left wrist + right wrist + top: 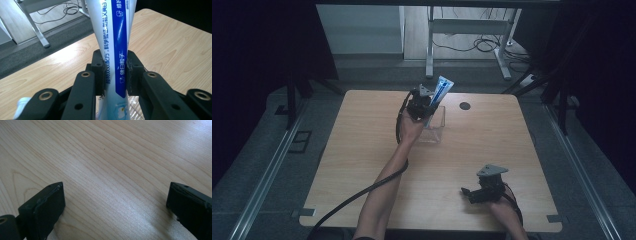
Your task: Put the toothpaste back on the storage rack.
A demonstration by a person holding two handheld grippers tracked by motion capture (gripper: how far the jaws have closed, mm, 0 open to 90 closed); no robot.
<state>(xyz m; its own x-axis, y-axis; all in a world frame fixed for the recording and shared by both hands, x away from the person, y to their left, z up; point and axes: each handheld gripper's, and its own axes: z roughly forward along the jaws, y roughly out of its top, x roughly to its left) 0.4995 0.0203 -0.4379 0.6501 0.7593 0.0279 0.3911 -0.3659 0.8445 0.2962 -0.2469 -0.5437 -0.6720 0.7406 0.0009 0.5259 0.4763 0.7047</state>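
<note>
Around the clear plastic box (433,126) near the far middle of the table (362,165), the wood is bare on all sides. Above the box, the toothpaste tube (441,91) clamped in the left gripper (422,102) blocks the way in. The right gripper (472,192), jaws wide apart, has only free wood before it. A dark round spot (465,105) lies beside the box.

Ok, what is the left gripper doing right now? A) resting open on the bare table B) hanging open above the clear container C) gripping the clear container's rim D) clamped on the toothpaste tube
D: the left gripper has its jaws pinching the blue-and-white toothpaste tube above the clear container.
</note>
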